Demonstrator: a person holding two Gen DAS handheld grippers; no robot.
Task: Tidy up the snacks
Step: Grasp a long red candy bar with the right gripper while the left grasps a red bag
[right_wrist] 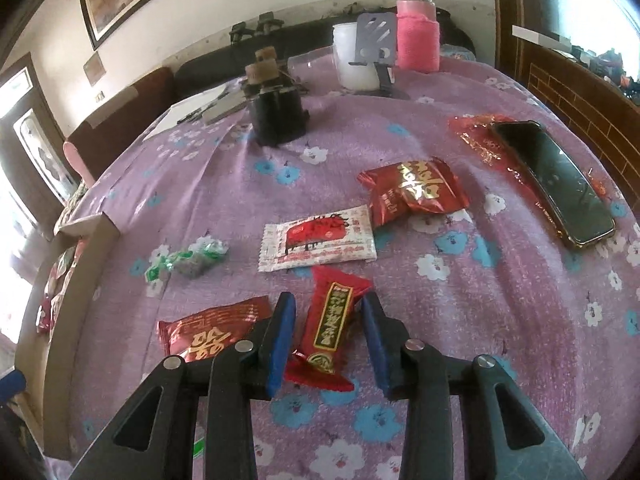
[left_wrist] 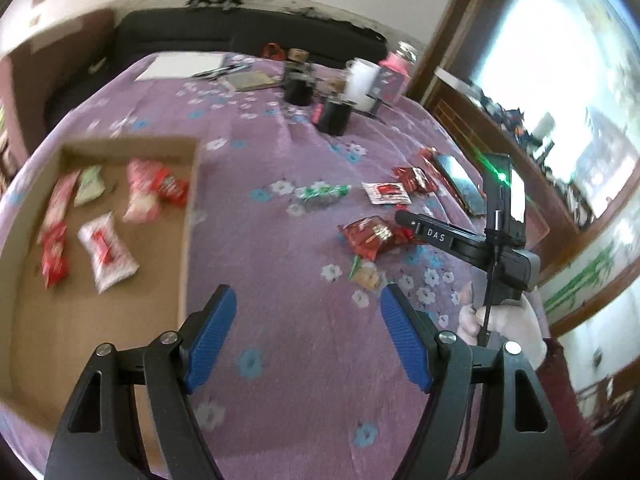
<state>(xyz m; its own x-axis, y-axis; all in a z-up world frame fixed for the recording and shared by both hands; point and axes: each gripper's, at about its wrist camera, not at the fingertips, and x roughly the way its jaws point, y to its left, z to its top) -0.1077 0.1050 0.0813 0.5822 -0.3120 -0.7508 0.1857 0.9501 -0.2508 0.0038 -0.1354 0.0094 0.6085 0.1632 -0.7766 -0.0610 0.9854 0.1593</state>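
My right gripper (right_wrist: 329, 300) straddles a red snack bar (right_wrist: 330, 320) with a green and gold label, which lies lengthwise between the blue pads. The jaws stand narrow, with slivers of cloth showing on both sides of the bar. My left gripper (left_wrist: 308, 292) hangs open and empty over the purple cloth, just right of a cardboard box (left_wrist: 188, 216) holding several packets, among them a white and red one (left_wrist: 108, 252). Loose on the cloth lie a white sachet (right_wrist: 320, 244), a green candy (right_wrist: 188, 260) and two red packets with gold characters (right_wrist: 412, 192) (right_wrist: 208, 332).
A phone (right_wrist: 556, 184) rests on a red wrapper (right_wrist: 476, 136) at the right. At the back stand a black holder (right_wrist: 278, 116), a white cup (right_wrist: 354, 60) and a pink flask (right_wrist: 418, 36). A gloved hand (left_wrist: 508, 320) holds the right gripper's handle.
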